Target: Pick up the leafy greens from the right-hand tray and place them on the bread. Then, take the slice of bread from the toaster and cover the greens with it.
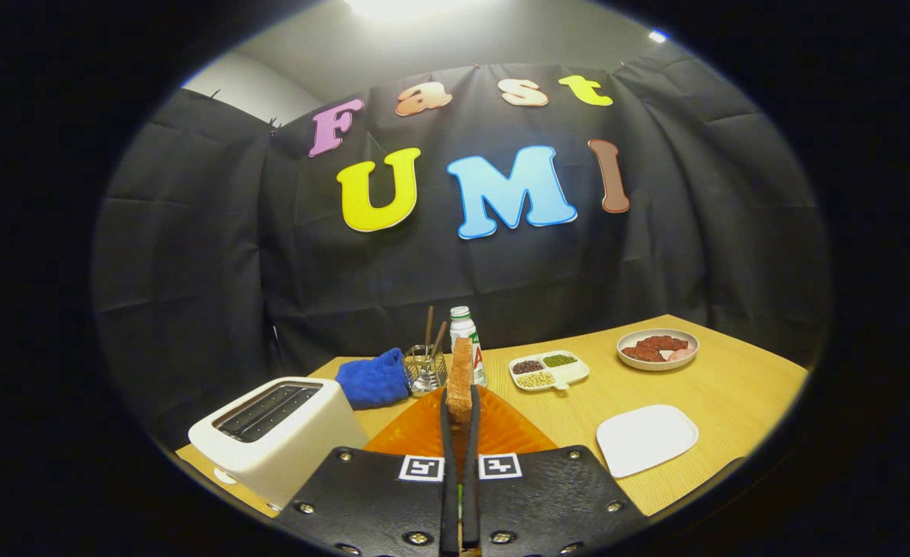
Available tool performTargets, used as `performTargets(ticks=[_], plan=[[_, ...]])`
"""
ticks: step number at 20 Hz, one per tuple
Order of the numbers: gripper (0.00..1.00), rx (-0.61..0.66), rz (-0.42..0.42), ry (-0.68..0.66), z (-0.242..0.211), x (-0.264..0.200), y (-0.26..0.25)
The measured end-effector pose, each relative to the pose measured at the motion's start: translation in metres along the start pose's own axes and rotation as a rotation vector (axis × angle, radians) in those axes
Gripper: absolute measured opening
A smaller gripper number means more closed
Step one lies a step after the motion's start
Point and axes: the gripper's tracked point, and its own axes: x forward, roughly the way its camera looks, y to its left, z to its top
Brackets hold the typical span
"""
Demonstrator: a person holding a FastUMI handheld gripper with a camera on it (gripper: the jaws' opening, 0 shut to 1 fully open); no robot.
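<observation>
Bread slice, toasted brown [460, 381], stands upright clamped edgewise in the closed claw [460, 410], above the orange ribbed plate [509, 433]; white toaster [277, 433] at nine o'clock, presumably carried for covering.

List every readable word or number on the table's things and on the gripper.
White plastic bottle: label print too blurred to read.
Square black-and-white markers on the gripper: patterns only, no words.
The gripper is shut on the brown toasted bread slice, which bears no text.
</observation>
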Motion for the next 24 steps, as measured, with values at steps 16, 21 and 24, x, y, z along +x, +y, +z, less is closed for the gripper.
performTargets(ticks=[16,21,24], plan=[[0.02,0.035,0.082,0.129,-0.062,0.027,0.03],[0.02,0.08,0.09,0.153,-0.068,0.035,0.025],[0.02,0.044,0.088,0.143,-0.071,0.037,0.021]])
